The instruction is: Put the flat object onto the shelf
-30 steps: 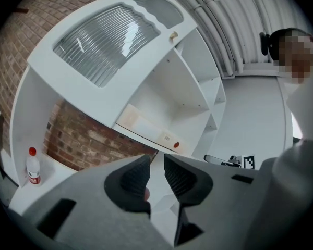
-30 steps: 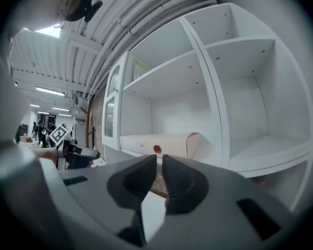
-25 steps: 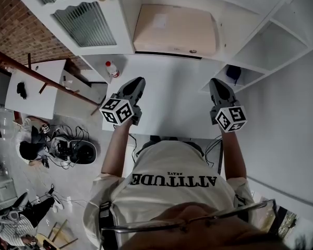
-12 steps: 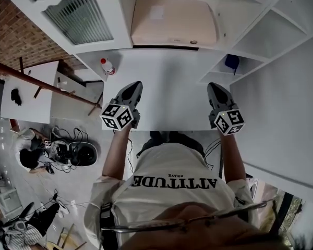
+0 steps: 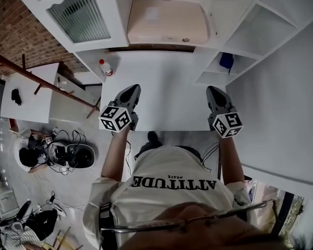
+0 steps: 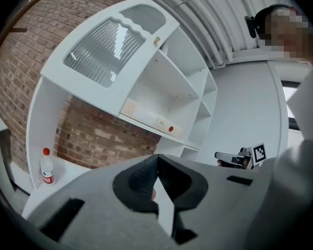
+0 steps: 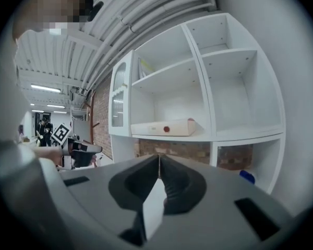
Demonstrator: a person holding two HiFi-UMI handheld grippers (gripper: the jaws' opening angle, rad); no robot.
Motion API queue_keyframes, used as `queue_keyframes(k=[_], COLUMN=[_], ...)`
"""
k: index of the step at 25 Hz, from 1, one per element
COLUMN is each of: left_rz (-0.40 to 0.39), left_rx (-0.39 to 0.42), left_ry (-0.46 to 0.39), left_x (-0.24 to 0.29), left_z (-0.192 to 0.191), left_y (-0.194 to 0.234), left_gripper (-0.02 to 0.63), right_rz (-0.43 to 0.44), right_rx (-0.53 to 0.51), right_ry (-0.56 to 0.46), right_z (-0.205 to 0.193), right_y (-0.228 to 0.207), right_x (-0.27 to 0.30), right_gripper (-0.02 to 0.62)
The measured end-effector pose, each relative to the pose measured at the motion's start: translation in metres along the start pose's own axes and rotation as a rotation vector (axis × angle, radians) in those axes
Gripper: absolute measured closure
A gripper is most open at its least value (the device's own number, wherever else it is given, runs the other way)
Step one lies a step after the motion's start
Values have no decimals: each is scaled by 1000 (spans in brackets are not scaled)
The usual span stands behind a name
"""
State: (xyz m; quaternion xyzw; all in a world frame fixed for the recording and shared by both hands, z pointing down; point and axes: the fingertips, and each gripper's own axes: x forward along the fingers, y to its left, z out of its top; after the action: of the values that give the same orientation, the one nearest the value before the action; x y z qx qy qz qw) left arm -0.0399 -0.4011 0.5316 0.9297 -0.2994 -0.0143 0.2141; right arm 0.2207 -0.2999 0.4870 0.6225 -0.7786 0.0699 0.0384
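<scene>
Beige flat box (image 5: 167, 21) on the shelf (image 7: 198, 137)
Empty and closed, left tongs (image 5: 130, 90) and right tongs (image 5: 214, 91) have backed off; placing looks done.

A white shelf unit (image 5: 253, 33) with open compartments stands against a red brick wall (image 5: 15, 35), and its left door holds a pane of ribbed glass (image 5: 79, 17). Below the unit a white tabletop (image 5: 161, 87) juts forward; to the unit's right runs a plain white wall (image 5: 281, 113), and to its left lie a small white table (image 5: 36, 95) and a pale floor (image 5: 75, 189). Above the unit white pipes (image 7: 146, 9) run along the ceiling, and strip lights (image 7: 44, 88) glow far off to its left.
</scene>
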Motion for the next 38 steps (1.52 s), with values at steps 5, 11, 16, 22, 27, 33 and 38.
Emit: queue_keyframes(k=[5, 11, 16, 22, 27, 33, 38], left_rz=[32, 69, 93, 151, 183, 186, 191], left_rx=[1, 4, 12, 8, 3, 18, 31], left_ry=[-7, -20, -18, -30, -40, -38, -40], left_x=[-14, -37, -66, -112, -148, -177, -194], left_z=[-8, -23, -46, -70, -87, -94, -87], left_y=[-24, -60, -100, -137, -166, -185, -186], left_gripper=[583, 583, 583, 583, 583, 583, 583], right_rz=[26, 55, 68, 80, 97, 89, 78], right_rx=[-35, -47, -32, -29, -28, -29, -36], right_ry=[4, -13, -40, -46, -58, -63, -61], right_z=[-4, -5, -10, -22, -26, -31, -29], right_y=[4, 6, 10, 22, 35, 50, 63], right_x=[-30, -73, -116, -166, -204, -227, -236], right_gripper=[565, 565, 565, 565, 565, 565, 565])
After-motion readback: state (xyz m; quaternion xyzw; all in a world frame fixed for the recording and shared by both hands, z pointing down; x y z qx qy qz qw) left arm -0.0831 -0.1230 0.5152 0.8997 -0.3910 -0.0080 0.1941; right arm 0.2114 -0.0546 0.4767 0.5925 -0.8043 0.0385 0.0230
